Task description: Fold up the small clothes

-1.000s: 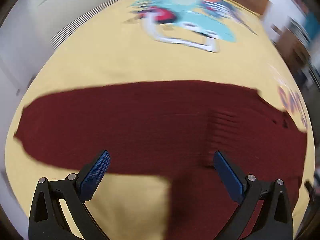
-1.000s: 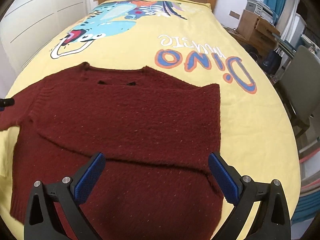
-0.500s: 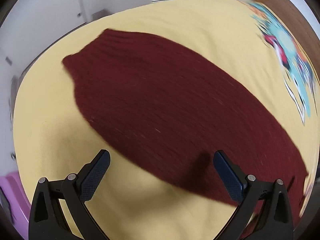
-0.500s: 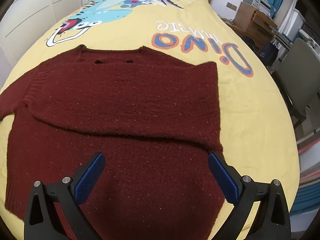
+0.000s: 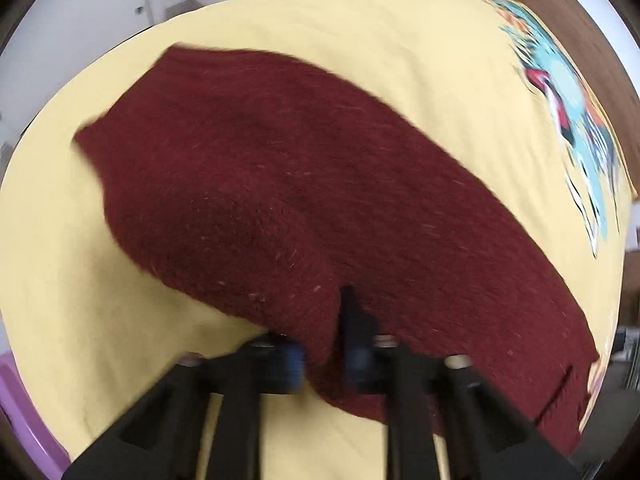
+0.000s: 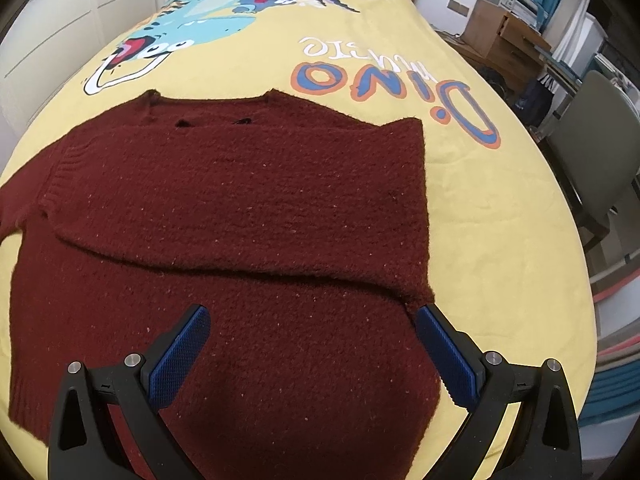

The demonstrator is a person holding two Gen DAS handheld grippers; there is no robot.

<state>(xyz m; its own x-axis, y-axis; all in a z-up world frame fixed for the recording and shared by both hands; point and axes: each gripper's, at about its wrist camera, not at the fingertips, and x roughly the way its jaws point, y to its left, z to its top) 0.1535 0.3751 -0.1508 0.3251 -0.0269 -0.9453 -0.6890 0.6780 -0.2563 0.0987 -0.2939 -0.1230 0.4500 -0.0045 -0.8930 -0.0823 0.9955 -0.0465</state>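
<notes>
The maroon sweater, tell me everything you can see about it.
The maroon sweater is a fuzzy knit with ribbed cuffs, lying flat on the yellow bedspread, neckline away from the camera. One sleeve is folded across the chest. The left gripper pinches a fold of the other sleeve; the right gripper hovers open above the lower body.

A dark red knitted sweater (image 6: 240, 216) lies flat on the yellow bedspread, neckline at the far side, hem near; its right sleeve is folded across the chest; its left sleeve (image 5: 240, 184) stretches out leftward, blurred.
</notes>
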